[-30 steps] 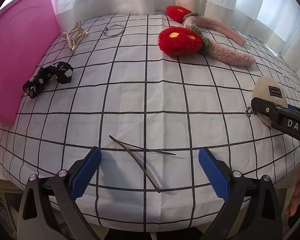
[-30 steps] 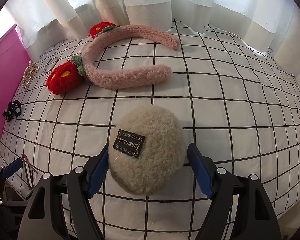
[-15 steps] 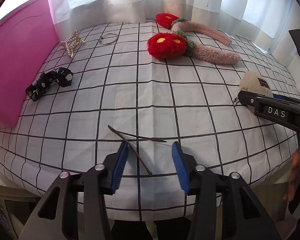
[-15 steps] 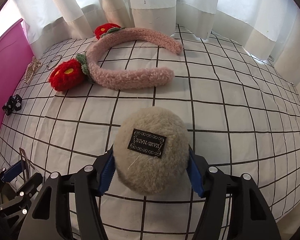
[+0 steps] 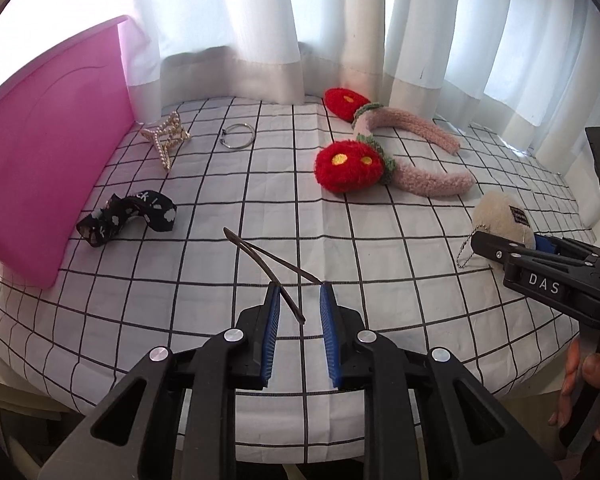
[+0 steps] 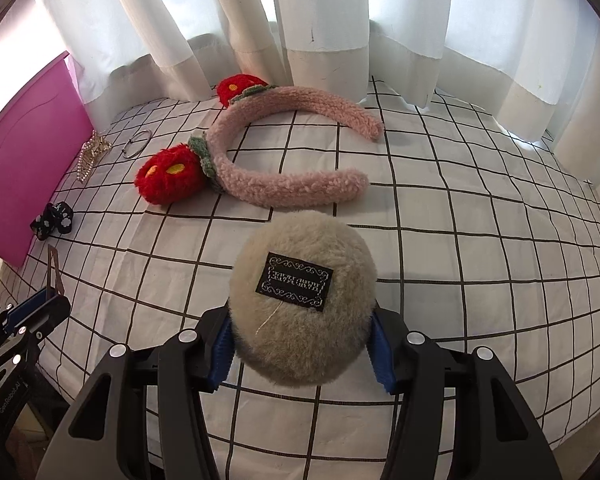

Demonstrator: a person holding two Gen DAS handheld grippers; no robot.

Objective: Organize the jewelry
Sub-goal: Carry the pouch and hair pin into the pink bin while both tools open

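- White curtains [image 5: 260, 32] behind; grid-check cloth [image 5: 228, 352] covers the table.
- Left gripper [image 5: 300, 312]: fingers narrowly apart, blue pads [image 5: 274, 330] on either side of a thin dark hairpin [image 5: 260, 262]. One prong runs against the left pad; whether the other pad touches cannot be told. The pin's joined end points away toward the far left, and it appears lifted off the cloth.
- Right gripper [image 6: 302, 346]: fingers [image 6: 380, 354] clamped on a beige pompom [image 6: 300, 304], pressed into its fur on both sides. The pompom has a black label on top; in the left wrist view a ball chain [image 5: 466, 250] hangs from it.
- Pink headband [image 6: 292, 160] with two red flowers: on the cloth beyond the pompom, apart from both grippers.
- Pink box [image 5: 40, 184]: far left edge of the table.
- Pearl star clip [image 5: 166, 138]: just beside the box, far end.
- Metal ring [image 5: 238, 136]: near the clip, to its right.
- Black printed bow [image 5: 128, 218]: beside the box, nearer than the clip.
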